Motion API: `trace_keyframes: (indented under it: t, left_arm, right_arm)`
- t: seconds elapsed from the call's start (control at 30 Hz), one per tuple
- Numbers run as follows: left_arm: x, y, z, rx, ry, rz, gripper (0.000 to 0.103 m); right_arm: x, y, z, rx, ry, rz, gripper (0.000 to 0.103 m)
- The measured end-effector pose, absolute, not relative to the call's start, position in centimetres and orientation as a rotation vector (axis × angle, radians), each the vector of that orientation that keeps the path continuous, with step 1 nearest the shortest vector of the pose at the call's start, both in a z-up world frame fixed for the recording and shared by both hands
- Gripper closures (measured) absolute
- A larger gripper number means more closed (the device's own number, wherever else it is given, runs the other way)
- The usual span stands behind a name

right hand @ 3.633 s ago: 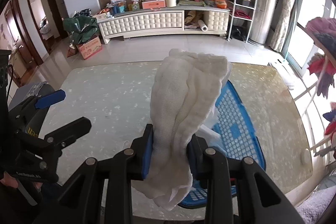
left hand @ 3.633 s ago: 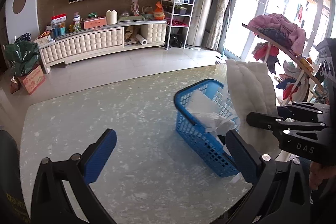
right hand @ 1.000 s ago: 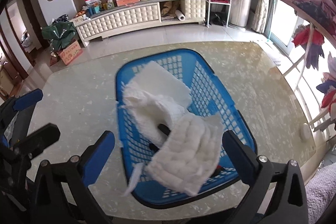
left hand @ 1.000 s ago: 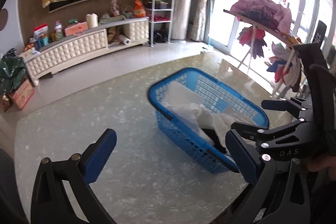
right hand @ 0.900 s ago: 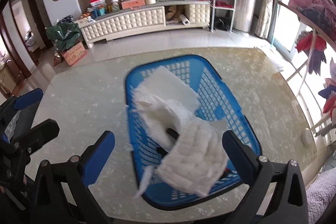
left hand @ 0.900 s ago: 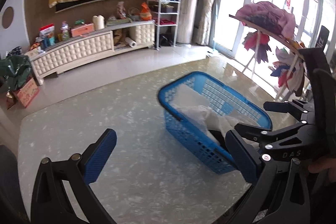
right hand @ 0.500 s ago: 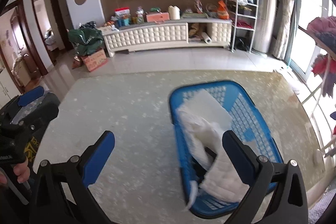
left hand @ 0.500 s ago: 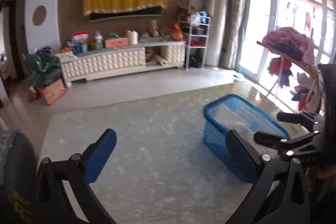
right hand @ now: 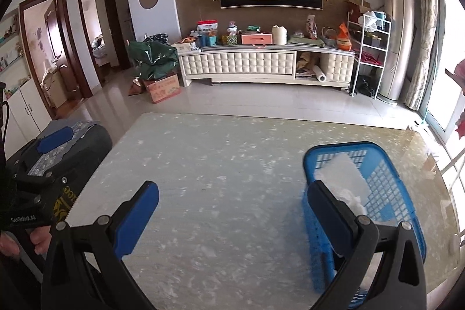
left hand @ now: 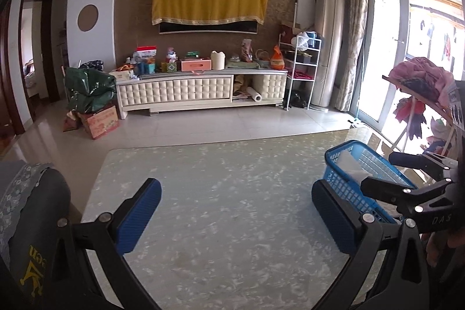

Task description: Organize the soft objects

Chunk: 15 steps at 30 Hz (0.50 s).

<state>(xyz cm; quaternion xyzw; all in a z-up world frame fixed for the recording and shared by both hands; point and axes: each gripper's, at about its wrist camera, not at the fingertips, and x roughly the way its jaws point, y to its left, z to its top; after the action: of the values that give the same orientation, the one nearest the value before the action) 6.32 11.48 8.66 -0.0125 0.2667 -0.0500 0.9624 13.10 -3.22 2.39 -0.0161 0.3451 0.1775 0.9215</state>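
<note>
A blue plastic basket [right hand: 383, 179] stands on the marble table [right hand: 218, 179] at the right, with white folded cloths [right hand: 345, 173] lying inside it. It also shows in the left wrist view [left hand: 351, 182] at the right, partly behind the other gripper's black frame. My left gripper [left hand: 235, 211] is open and empty, above the table's near edge. My right gripper [right hand: 232, 211] is open and empty, just left of the basket, its right finger overlapping the basket's near side in view.
A dark padded chair back [right hand: 75, 141] stands at the table's left edge. A clothes rack with garments [left hand: 421, 83] is at the right by the glass doors. A TV cabinet [left hand: 200, 89] lines the far wall.
The right gripper let the white towel go into the basket. Both grippers have since pulled back and tilted up, so the basket has slid to the right in both views.
</note>
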Motion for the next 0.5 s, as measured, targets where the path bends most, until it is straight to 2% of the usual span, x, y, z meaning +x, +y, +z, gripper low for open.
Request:
trace_keyframes:
  t: [0.5]
  left_arm:
    - [5.5, 11.6, 8.6, -0.005, 0.535, -0.114, 0.0]
  right_arm:
    - [12.9, -2.3, 2.2, -0.059, 0.711, 0.391, 0.0]
